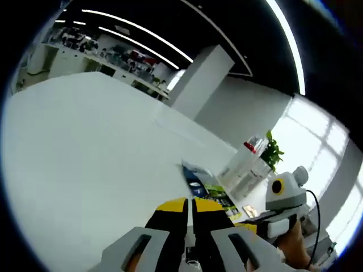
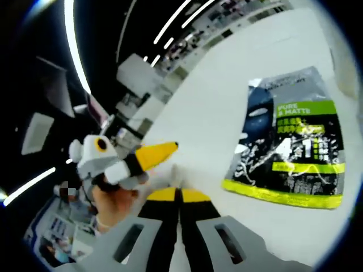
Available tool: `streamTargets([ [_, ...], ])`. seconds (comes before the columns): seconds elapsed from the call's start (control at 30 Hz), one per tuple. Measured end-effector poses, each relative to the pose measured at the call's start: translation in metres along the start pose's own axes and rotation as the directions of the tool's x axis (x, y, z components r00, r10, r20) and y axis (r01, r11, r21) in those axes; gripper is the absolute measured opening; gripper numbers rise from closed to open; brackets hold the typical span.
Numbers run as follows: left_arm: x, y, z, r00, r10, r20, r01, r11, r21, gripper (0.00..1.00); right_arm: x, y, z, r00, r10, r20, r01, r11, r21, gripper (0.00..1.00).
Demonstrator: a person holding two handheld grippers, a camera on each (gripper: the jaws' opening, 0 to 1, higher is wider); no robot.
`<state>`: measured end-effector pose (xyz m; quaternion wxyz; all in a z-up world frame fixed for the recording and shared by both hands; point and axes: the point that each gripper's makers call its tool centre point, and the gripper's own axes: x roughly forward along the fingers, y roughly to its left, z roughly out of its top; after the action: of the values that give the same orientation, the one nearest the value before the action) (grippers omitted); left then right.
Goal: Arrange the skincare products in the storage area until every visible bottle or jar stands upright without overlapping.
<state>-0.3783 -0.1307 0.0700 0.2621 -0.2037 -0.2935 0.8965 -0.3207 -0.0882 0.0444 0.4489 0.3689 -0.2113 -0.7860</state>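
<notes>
The one skincare item to be made out is a flat sachet pack (image 2: 289, 153) printed in dark grey and lime green, lying face up on the white table (image 2: 227, 96). In the right gripper view it sits ahead and to the right of the right gripper (image 2: 179, 195), well apart from the tips. In the left gripper view the same pack (image 1: 207, 190) lies just beyond the left gripper (image 1: 190, 205), with a clear plastic container (image 1: 244, 170) with a red cap behind it and a green plant (image 1: 273, 150) further off.

Both grippers have their yellow-tipped jaws pressed together with nothing between them. Each is held low over the table and angled towards the other; the left one appears in the right gripper view with a hand (image 2: 113, 204) around its grip.

The work seems barely started. A good approach, I judge, is to part the jaws first, then come at the pack from an edge, since a flat pack gives little to pinch from above
</notes>
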Motion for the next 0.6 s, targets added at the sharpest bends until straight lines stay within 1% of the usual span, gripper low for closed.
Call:
streamTargets([
  [0.03, -0.002, -0.001, 0.005, 0.999, -0.013, 0.038, 0.013, 1.000, -0.006, 0.09, -0.002, 0.001, 0.002, 1.000, -0.001, 0.016, 0.001, 1.000, -0.009, 0.00],
  [0.1, -0.006, -0.003, 0.013, 0.994, -0.045, 0.101, 0.048, 0.998, -0.034, 0.19, -0.007, 0.002, 0.010, 0.998, 0.000, 0.062, 0.001, 1.000, -0.015, 0.00],
  [0.17, -0.009, -0.005, 0.020, 0.987, -0.077, 0.144, 0.087, 0.994, -0.061, 0.23, -0.012, 0.002, 0.020, 0.993, 0.000, 0.117, 0.003, 1.000, -0.020, 0.00],
  [0.27, -0.009, -0.006, 0.019, 0.985, -0.097, 0.146, 0.108, 0.991, -0.073, 0.23, -0.021, 0.002, 0.037, 0.978, 0.016, 0.207, -0.012, 1.000, -0.020, 0.00],
  [0.3, -0.008, -0.008, 0.018, 0.985, -0.101, 0.144, 0.112, 0.991, -0.072, 0.23, -0.027, 0.005, 0.044, 0.968, 0.034, 0.249, -0.030, 0.999, -0.021, 0.00],
  [0.33, -0.008, -0.010, 0.015, 0.985, -0.104, 0.138, 0.114, 0.991, -0.065, 0.22, -0.030, 0.006, 0.048, 0.962, 0.043, 0.269, -0.039, 0.999, -0.020, 0.00],
  [0.4, -0.007, -0.012, 0.013, 0.985, -0.113, 0.129, 0.121, 0.991, -0.056, 0.22, -0.039, 0.008, 0.059, 0.942, 0.067, 0.327, -0.066, 0.998, -0.017, 0.00],
  [0.43, -0.006, -0.013, 0.012, 0.985, -0.122, 0.125, 0.129, 0.990, -0.051, 0.22, -0.043, 0.010, 0.065, 0.932, 0.082, 0.353, -0.081, 0.997, -0.018, 0.00],
  [0.47, -0.006, -0.018, 0.009, 0.982, -0.149, 0.114, 0.156, 0.986, -0.054, 0.22, -0.047, 0.012, 0.069, 0.922, 0.097, 0.374, -0.097, 0.995, -0.021, 0.00],
  [0.53, -0.006, -0.028, 0.006, 0.971, -0.215, 0.101, 0.224, 0.971, -0.088, 0.21, -0.054, 0.014, 0.073, 0.909, 0.121, 0.398, -0.119, 0.992, -0.029, 0.00],
  [0.57, -0.006, -0.033, 0.004, 0.962, -0.257, 0.095, 0.267, 0.958, -0.108, 0.20, -0.056, 0.014, 0.075, 0.906, 0.127, 0.404, -0.128, 0.991, -0.025, 0.00],
  [0.6, -0.008, -0.041, 0.001, 0.948, -0.307, 0.083, 0.316, 0.938, -0.143, 0.20, -0.057, 0.015, 0.076, 0.903, 0.135, 0.407, -0.139, 0.990, -0.022, 0.00],
])
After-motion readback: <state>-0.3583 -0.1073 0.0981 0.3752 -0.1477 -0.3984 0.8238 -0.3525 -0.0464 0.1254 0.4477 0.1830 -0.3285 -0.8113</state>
